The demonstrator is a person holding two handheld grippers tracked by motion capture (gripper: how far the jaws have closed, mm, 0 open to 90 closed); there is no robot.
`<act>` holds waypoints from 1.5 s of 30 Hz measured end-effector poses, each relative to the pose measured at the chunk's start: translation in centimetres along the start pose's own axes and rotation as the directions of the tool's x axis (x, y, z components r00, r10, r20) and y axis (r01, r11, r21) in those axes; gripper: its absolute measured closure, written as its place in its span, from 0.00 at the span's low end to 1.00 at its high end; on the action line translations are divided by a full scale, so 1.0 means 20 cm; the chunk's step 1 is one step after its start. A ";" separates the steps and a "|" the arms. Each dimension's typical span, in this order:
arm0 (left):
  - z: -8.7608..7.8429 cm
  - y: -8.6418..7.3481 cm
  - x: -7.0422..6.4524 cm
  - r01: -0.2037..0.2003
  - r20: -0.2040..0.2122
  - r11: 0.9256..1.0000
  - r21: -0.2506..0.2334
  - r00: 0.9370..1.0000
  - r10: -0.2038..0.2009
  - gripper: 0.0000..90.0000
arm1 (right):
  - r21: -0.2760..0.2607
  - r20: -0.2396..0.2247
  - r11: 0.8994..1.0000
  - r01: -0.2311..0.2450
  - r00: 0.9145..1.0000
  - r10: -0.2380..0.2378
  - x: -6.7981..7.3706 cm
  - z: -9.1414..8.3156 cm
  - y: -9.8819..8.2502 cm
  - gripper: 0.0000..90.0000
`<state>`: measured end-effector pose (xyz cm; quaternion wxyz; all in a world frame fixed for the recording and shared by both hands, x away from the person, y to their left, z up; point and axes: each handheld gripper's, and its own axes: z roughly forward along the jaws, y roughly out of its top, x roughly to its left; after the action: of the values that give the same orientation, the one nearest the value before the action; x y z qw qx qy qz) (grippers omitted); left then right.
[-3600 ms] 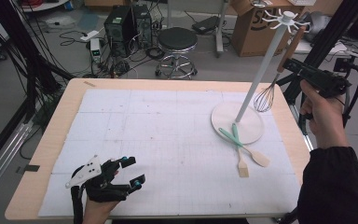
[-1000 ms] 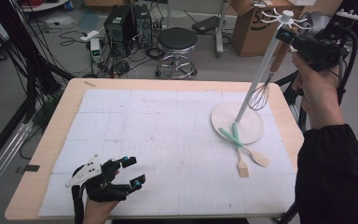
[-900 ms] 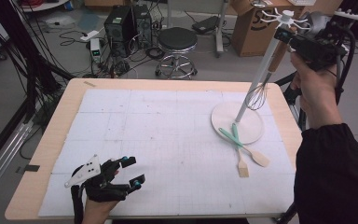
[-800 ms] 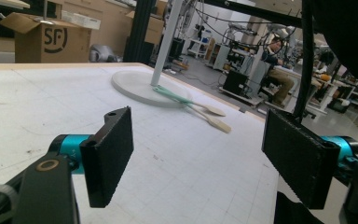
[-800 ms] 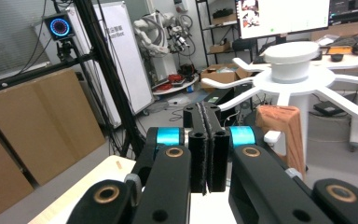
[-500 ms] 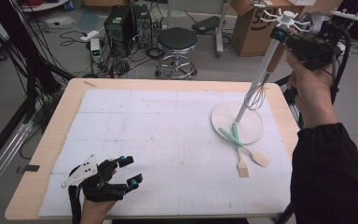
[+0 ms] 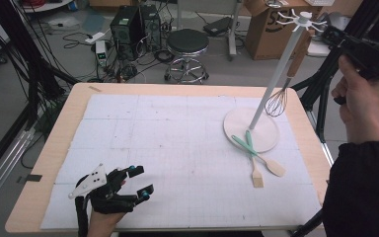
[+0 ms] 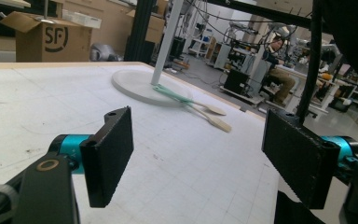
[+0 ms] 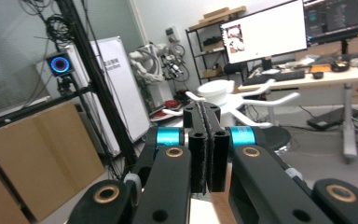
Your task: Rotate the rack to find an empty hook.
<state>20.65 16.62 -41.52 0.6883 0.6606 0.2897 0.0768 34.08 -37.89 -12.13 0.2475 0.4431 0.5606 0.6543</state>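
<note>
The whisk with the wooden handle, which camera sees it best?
The high view: the whisk hangs by the white stand, wire end down, its handle up at the hooks. The right gripper view has just a slice of wood low between the shut fingers.

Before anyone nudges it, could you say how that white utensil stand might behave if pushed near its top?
The white stand looks apt to tip: a tall thin pole on one flat round base. The whisk hanging from it would probably swing, adding wobble.
</note>
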 end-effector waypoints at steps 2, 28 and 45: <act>0.00 0.00 0.00 -0.002 -0.002 1.000 0.001 1.000 0.002 0.28 | 0.007 0.014 1.000 0.002 1.000 -0.002 -0.01 0.01 0.00 1.00; -0.03 0.00 0.01 0.006 -0.006 1.000 -0.015 1.000 -0.006 0.28 | 0.068 -0.060 0.998 0.004 0.998 0.000 0.12 0.23 -0.09 1.00; -0.02 0.00 0.01 0.008 -0.008 1.000 -0.008 1.000 -0.008 0.28 | 0.081 -0.072 0.997 0.003 0.997 0.003 0.13 0.28 -0.10 1.00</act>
<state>20.66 17.03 -41.59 0.6901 0.6563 0.2949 0.0780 37.37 -32.35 -13.33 0.2091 0.4289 0.5953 0.6464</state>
